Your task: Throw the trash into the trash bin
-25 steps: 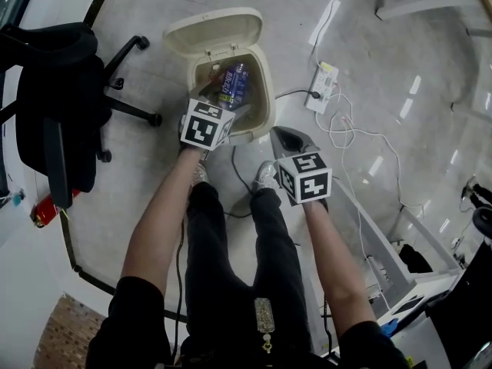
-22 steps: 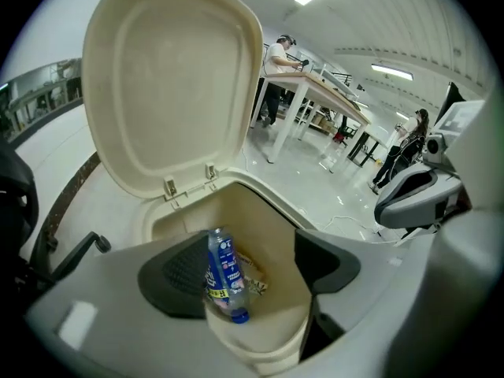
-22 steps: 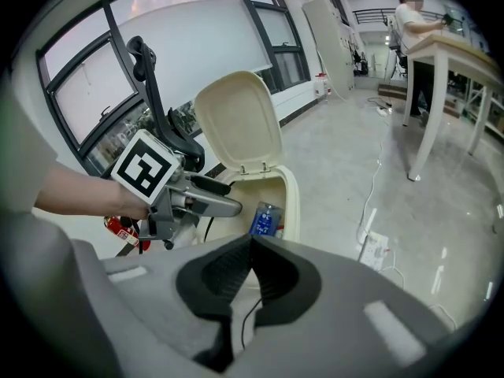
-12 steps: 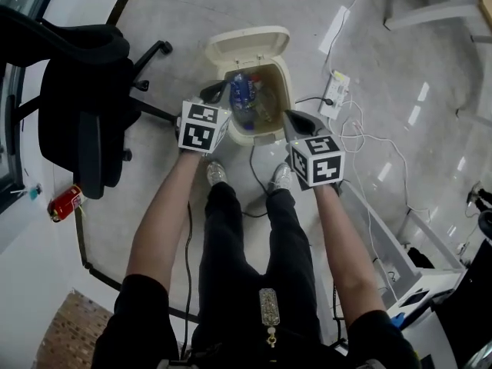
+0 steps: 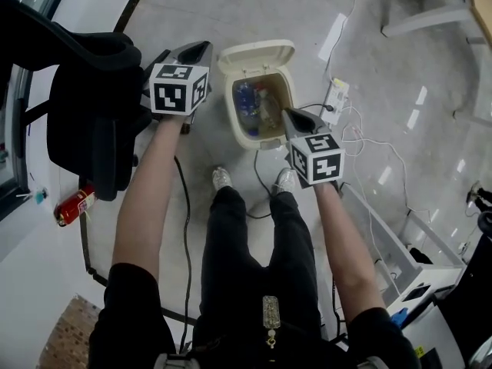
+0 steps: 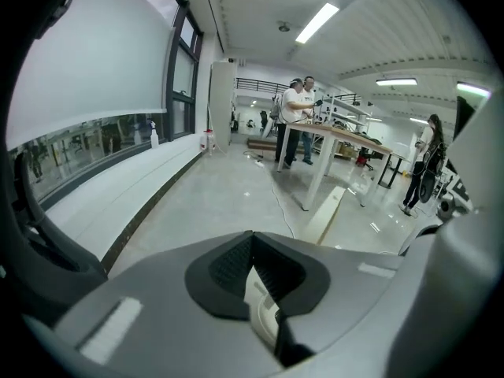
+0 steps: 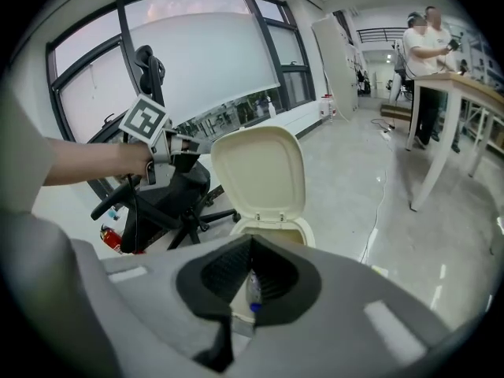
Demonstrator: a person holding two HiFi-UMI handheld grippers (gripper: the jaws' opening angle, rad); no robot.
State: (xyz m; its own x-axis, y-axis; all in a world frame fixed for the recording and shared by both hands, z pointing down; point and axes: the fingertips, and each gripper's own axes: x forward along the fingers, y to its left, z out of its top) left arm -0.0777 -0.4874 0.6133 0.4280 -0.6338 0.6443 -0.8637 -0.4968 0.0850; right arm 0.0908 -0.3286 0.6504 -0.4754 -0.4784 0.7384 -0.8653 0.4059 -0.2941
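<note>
- Step in hand: the drop looks done, the plastic bottle (image 5: 246, 98) lies inside the trash bin (image 5: 261, 141) with other scraps and the lid (image 5: 257, 54) is tipped back open
- left gripper (image 5: 198, 49): jaws pressed together with nothing between them, hanging left of the lid and over the edge of the office chair (image 5: 84, 114)
- right gripper (image 5: 295, 117): jaws also together and empty, tip just over the bin's right front corner; its own view looks past the closed jaws at the bottle in the bin
- One likely leftover: a red can (image 5: 73, 204) on the floor, left of the chair and well apart from the bin
- Next, my read: the left gripper takes the can since it's on that side
- That calls for spreading the jaws first, then dropping low past the chair base
- Watch the black cable (image 5: 185, 229) on the floor on the way over
- The bin is open, so the carry back needs no lid handling
</note>
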